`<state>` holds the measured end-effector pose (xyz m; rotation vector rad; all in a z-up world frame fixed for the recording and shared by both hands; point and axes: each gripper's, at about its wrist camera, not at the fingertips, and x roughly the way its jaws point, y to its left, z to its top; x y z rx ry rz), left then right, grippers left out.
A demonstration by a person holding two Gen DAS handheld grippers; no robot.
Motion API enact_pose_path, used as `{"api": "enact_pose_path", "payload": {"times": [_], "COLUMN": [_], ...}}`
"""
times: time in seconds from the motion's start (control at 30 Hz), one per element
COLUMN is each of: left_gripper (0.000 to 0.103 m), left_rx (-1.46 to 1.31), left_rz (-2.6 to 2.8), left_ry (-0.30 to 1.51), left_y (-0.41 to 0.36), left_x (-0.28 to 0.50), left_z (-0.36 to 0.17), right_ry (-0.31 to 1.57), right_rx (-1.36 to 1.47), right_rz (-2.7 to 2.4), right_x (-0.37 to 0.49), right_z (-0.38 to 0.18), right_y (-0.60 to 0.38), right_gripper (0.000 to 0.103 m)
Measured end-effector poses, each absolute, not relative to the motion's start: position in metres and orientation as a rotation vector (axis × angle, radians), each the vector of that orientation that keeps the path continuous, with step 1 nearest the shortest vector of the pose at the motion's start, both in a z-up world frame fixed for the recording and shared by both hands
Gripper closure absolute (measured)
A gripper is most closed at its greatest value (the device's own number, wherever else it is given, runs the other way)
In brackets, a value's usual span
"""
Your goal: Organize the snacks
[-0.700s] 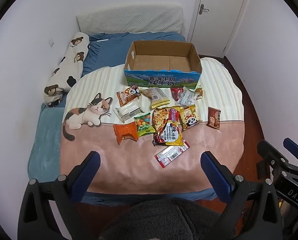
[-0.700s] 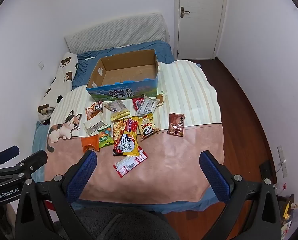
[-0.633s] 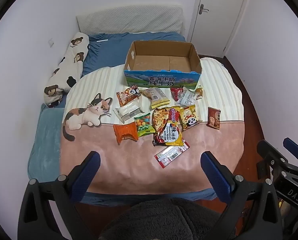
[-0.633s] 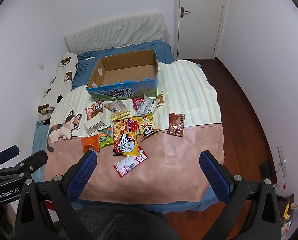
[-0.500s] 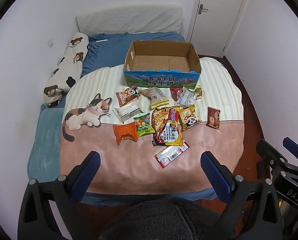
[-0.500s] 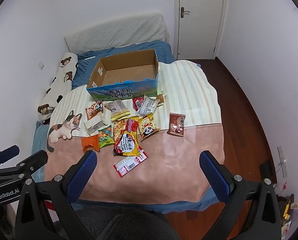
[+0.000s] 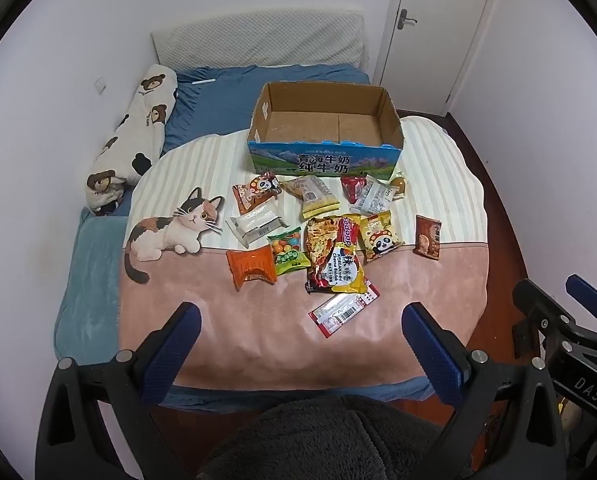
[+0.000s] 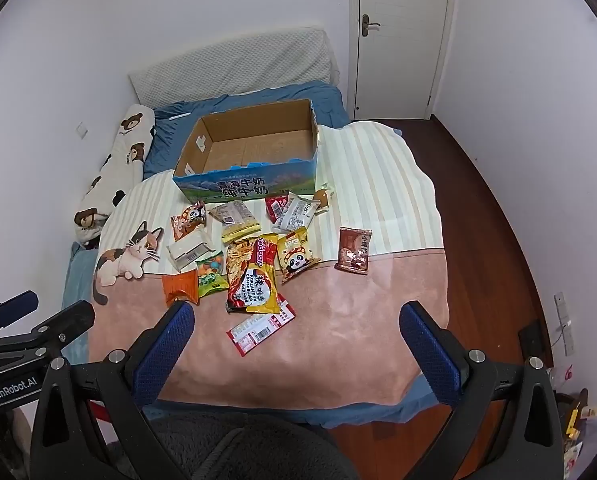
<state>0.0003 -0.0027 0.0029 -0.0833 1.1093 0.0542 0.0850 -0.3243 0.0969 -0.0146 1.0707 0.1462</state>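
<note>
Several snack packets lie scattered on a cat-print blanket [image 7: 258, 344] on a bed: a yellow-red noodle pack [image 7: 334, 260], an orange packet [image 7: 252, 266], a brown packet [image 7: 427, 237] and a red-white strip packet [image 7: 343, 311]. An open, empty cardboard box [image 7: 324, 128] stands behind them; it also shows in the right wrist view [image 8: 254, 148]. My left gripper [image 7: 298, 344] is open and empty, held back above the bed's near edge. My right gripper [image 8: 294, 344] is open and empty, beside it to the right.
A bear-print bolster [image 7: 134, 140] lies along the left wall and a grey pillow [image 7: 258, 40] leans at the head. A white door [image 8: 402, 32] and wooden floor [image 8: 490, 216] are to the right. A dark fleece sleeve [image 7: 330, 436] fills the bottom.
</note>
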Motion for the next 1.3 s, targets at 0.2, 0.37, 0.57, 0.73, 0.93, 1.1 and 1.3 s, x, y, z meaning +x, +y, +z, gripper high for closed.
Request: {"api": "enact_pose_path", "payload": {"times": [0.2,0.37,0.57,0.73,0.93,1.1,1.3], "left_gripper": [0.000,0.000,0.000,0.000,0.000,0.000,0.000], "left_rx": [-0.084,-0.083,-0.085,-0.086,-0.085,-0.086,-0.088], "left_rz": [0.053,0.051,0.051,0.050,0.047,0.049,0.049], "left_ry": [1.108,1.111,1.110,1.109,1.110,1.110,1.112], "left_y": [-0.0023,-0.0021,-0.0016,-0.0019,-0.0003,0.0002,-0.0001], "left_x": [-0.0011,0.0000,0.0009,0.0006,0.0042,0.0042,0.0050], "left_z": [0.0039,0.0037,0.0024,0.0024,0.0021,0.0027,0.0039], "right_ry": [1.070,1.070,1.069,1.070,1.070,1.072,1.073], "right_rx": [-0.016,-0.015,-0.017,-0.017,-0.018,-0.018,-0.019], "right_rz": [0.146,0.145,0.144,0.145,0.144,0.145,0.145], "right_x": [0.0854,0.0855,0.0857,0.0857,0.0854,0.0855,0.0855], "right_z": [0.0962,0.0958,0.0952,0.0955,0.0962,0.0965,0.0969], "right_y": [-0.3238,-0.3235,-0.3227,-0.3225,-0.3222,-0.3224,-0.3221], "right_gripper": [0.000,0.000,0.000,0.000,0.000,0.000,0.000]}}
